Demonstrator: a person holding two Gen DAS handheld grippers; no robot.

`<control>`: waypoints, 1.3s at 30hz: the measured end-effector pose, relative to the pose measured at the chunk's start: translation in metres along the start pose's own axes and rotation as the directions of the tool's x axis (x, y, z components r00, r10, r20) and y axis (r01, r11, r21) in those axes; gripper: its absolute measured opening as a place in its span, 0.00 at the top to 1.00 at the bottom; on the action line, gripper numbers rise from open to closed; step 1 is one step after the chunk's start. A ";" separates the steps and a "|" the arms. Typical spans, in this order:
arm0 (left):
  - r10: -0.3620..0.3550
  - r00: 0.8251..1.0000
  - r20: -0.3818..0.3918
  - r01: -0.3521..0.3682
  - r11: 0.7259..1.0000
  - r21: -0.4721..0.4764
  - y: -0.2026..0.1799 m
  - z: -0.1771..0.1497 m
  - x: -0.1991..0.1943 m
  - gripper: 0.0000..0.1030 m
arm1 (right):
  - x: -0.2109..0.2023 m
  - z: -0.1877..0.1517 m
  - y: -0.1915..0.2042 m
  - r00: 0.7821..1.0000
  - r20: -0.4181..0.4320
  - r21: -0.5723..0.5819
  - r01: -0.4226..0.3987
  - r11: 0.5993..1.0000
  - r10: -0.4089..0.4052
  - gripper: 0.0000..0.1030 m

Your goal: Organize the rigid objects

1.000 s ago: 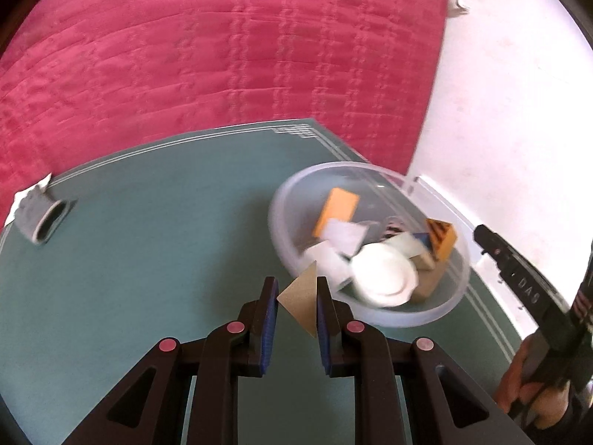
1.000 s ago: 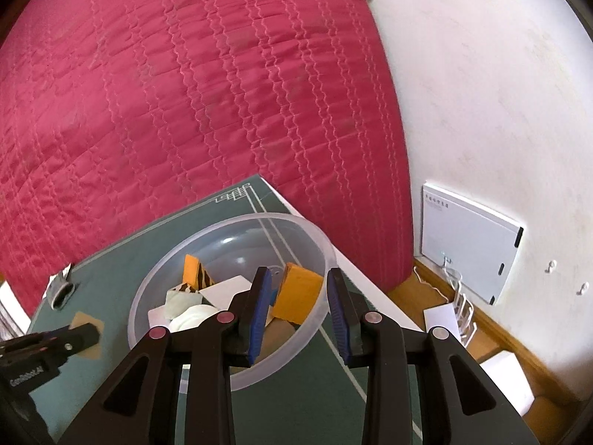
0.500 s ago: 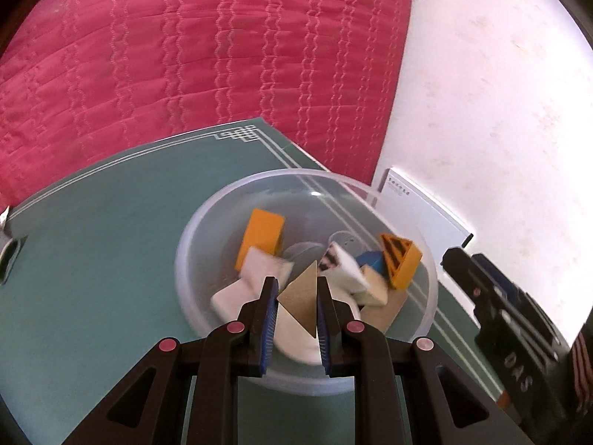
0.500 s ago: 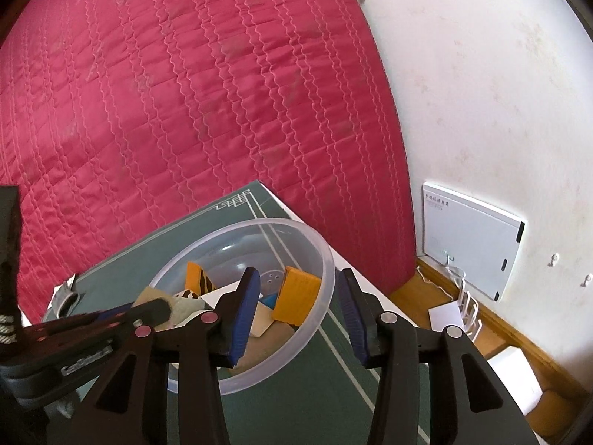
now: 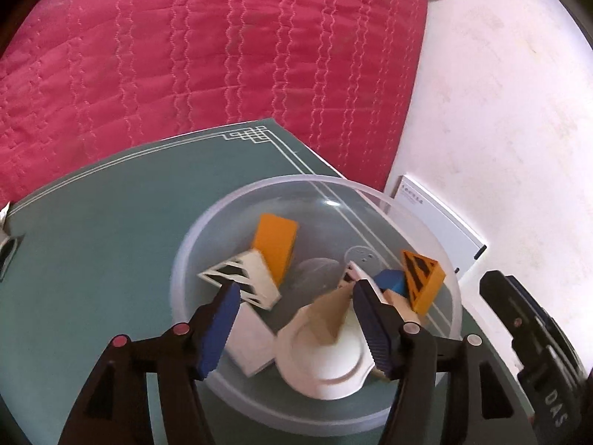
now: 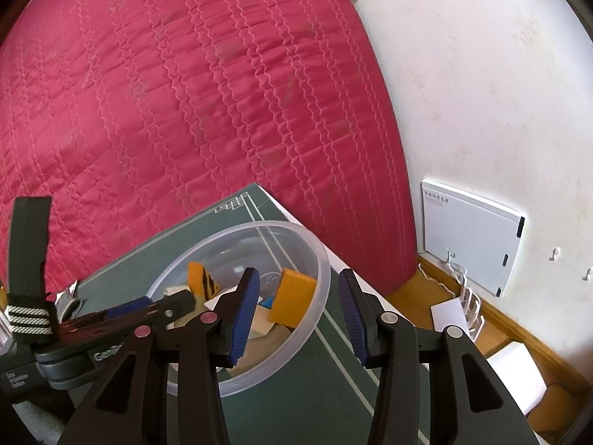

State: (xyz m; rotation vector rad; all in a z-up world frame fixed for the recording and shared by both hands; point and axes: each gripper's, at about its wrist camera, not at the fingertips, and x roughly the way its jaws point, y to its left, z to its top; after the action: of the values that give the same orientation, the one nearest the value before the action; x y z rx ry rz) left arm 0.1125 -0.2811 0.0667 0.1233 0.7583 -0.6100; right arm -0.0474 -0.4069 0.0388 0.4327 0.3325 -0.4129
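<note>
Left wrist view
- Left tongs (image 5: 292,315): spread wide, jaws having just been opening; blue pads touch nothing.
- Tan wedge (image 5: 331,315): lies loose between the two jaws, apart from both pads, leaning on the white lid inside the bowl.
- Clear plastic bowl (image 5: 192,244): stands on the green desk (image 5: 92,241), near its far right corner.
- White lid (image 5: 326,367): round, at the near side of the bowl.
- Orange block (image 5: 276,241): plain, toward the far left of the bowl.
- White striped wedge (image 5: 244,278): black-and-white face, just beside the orange block.
- Orange striped wedge (image 5: 422,278): black stripes, at the right of the bowl, next to a blue block (image 5: 389,282).
- Right tongs: only a dark edge of the tool shows at far right; jaws out of this view.
- Red quilt (image 5: 185,55): fills the background behind the desk.

Right wrist view
- Right tongs (image 6: 296,311): jaws parted, pinching nothing, held over the near right rim of the bowl (image 6: 318,259).
- Left tongs: reach into the bowl from the left.
- Orange block (image 6: 292,296): inside the bowl, seen between the jaws.
- White flat box (image 6: 474,233): leans against the wall at right.
</note>
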 end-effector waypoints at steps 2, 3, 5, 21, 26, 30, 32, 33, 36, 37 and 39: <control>0.016 1.000 0.011 -0.016 1.000 -0.007 0.005 -0.002 -0.005 0.32 | 0.000 0.000 0.000 1.000 0.001 0.002 0.000 1.000 0.000 0.52; 0.028 0.999 0.019 -0.028 1.000 -0.007 0.007 -0.003 -0.008 0.30 | 0.000 0.000 0.000 1.000 0.001 0.003 0.001 1.000 -0.001 0.49; 0.049 0.998 0.029 -0.049 0.999 -0.002 0.010 -0.004 -0.012 0.24 | 0.000 0.000 -0.001 1.000 0.005 0.007 0.002 1.000 -0.002 0.47; 0.203 0.975 0.085 -0.209 0.976 0.063 0.004 -0.024 -0.039 0.02 | -0.003 0.002 -0.012 1.000 0.015 0.060 0.004 0.998 -0.004 0.11; 0.243 0.966 0.086 -0.248 0.968 0.048 0.008 -0.030 -0.044 0.01 | -0.001 0.002 -0.012 1.000 -0.009 0.060 0.004 0.998 -0.003 0.04; 0.281 0.955 0.092 -0.286 0.958 0.039 0.011 -0.033 -0.049 0.01 | 0.006 0.000 -0.010 0.998 -0.056 0.052 0.023 0.998 -0.020 0.00; 0.292 0.952 0.089 -0.296 0.955 0.030 0.015 -0.035 -0.050 0.01 | 0.009 -0.001 -0.010 0.997 -0.073 0.045 0.033 0.998 -0.030 0.00; 0.297 0.951 0.088 -0.300 0.954 0.026 0.016 -0.035 -0.051 0.01 | 0.010 -0.002 -0.009 0.997 -0.077 0.042 0.036 0.998 -0.033 0.00; 0.310 0.947 0.080 -0.312 0.950 0.014 0.021 -0.038 -0.053 0.01 | 0.010 -0.003 -0.006 0.996 -0.081 0.024 0.035 0.999 -0.033 0.00; 0.313 0.947 0.078 -0.315 0.949 0.013 0.021 -0.038 -0.053 0.01 | 0.010 -0.004 -0.004 0.996 -0.083 0.012 0.033 0.999 -0.032 0.00; 0.322 0.944 0.075 -0.323 0.946 0.010 0.023 -0.039 -0.055 0.01 | 0.010 -0.006 0.001 0.996 -0.089 -0.011 0.024 1.000 -0.024 0.00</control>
State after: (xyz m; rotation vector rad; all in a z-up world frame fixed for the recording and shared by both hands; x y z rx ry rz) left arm 0.0707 -0.2239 0.0724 0.2403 0.6430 -0.3088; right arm -0.0399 -0.4065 0.0299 0.4385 0.4261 -0.4160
